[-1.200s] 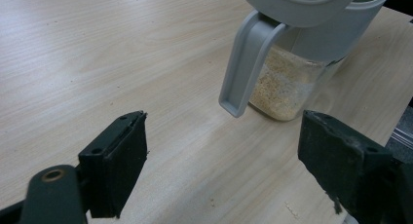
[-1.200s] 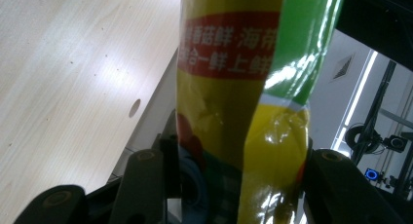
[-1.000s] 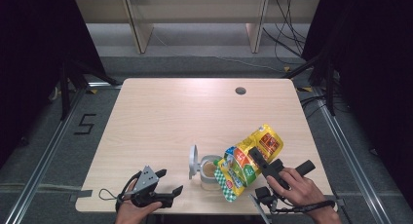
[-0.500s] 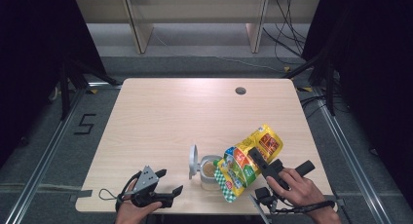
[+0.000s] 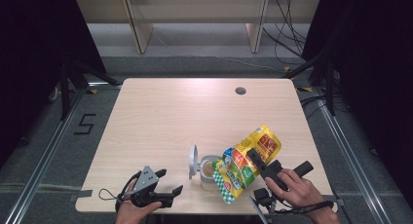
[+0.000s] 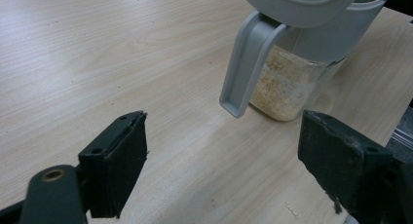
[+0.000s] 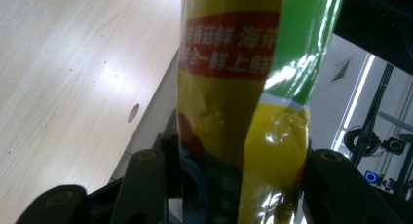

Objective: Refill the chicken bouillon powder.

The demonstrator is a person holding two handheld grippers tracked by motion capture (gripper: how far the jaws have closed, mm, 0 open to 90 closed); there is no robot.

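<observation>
A clear jar (image 5: 209,171) of beige granules stands near the table's front edge, its grey flip lid (image 5: 193,161) hinged up on the left. A yellow and green packet (image 5: 246,163) hangs tilted, its lower end over the jar's mouth. My right gripper (image 5: 254,157) is shut on the packet (image 7: 234,87) across its width, the jaws of the gripper (image 7: 234,185) pressing both sides. My left gripper (image 5: 169,181) rests at the front left, open and holding nothing. In the left gripper view the jar (image 6: 292,83) sits ahead and right of the wide jaws of my left gripper (image 6: 224,170).
The wooden table (image 5: 170,117) has a round cable hole (image 5: 240,91) at the back right. Loose crumbs lie on the wood near the jar. A shelf unit (image 5: 195,19) stands behind the table, and a floor mark "5" (image 5: 85,124) lies to the left.
</observation>
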